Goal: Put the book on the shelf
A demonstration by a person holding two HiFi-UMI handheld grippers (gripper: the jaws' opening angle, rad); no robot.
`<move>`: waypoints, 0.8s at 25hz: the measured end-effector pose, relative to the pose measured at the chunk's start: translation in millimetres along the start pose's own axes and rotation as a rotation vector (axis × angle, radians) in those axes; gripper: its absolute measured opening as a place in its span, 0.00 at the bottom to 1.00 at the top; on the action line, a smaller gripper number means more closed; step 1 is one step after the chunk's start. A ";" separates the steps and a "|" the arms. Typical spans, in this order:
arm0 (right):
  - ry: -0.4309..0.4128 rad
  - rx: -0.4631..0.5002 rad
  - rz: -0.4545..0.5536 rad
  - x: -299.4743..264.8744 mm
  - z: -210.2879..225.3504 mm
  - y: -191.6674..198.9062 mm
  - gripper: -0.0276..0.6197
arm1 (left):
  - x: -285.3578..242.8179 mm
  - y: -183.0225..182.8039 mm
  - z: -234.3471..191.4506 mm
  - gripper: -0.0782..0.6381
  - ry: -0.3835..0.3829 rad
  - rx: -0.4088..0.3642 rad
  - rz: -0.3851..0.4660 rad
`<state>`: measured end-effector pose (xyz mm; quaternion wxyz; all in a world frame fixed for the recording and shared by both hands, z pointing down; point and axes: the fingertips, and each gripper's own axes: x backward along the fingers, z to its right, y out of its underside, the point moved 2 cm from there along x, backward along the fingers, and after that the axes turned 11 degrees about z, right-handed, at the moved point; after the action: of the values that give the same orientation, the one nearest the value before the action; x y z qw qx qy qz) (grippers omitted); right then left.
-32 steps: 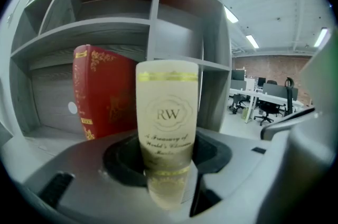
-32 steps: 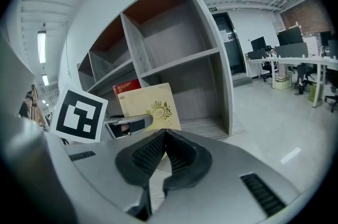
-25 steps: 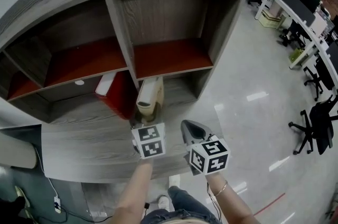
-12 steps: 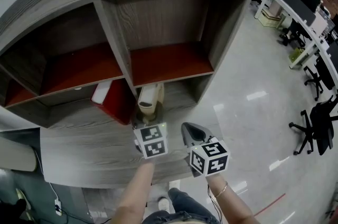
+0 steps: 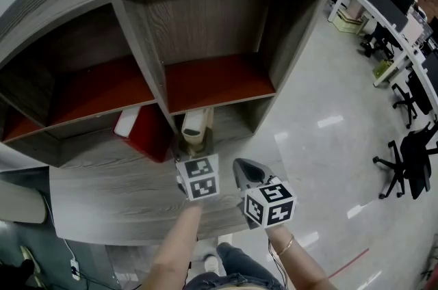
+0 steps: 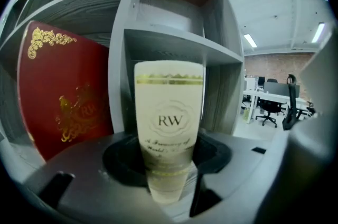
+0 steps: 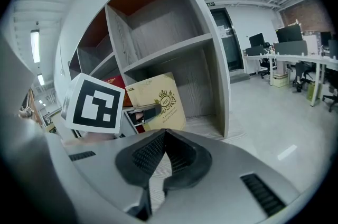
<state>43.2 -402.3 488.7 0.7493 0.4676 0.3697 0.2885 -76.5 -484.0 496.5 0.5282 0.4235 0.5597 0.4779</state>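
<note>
A cream book with gold "RW" print stands upright at the mouth of the shelf unit's lower right compartment. My left gripper is shut on its lower end. In the left gripper view the book's spine rises between the jaws of the left gripper. A red book with gold decoration leans in the lower left compartment, beside the divider. My right gripper hovers to the right over the desk's edge, shut and holding nothing. The right gripper view shows the cream book's cover.
The grey wooden shelf unit has upper compartments with red-brown boards and stands on a grey desk. To the right are a glossy floor, office desks and black chairs. The person's legs and shoes show below.
My left gripper has edged a little forward toward the shelf with the cream book. The right gripper has stayed in place.
</note>
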 end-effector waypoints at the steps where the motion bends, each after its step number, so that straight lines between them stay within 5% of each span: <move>1: 0.000 0.000 -0.003 -0.1 0.0 1.0 0.06 | -1.2 0.4 0.6 0.42 0.000 0.000 0.000; 20: 0.028 -0.005 -0.020 8.9 7.7 11.4 0.06 | -13.4 0.6 5.5 0.42 -0.019 -0.027 0.018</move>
<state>53.5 -394.6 498.8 0.7480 0.4579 0.3842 0.2885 -70.0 -496.6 499.7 0.5349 0.4259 0.5442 0.4861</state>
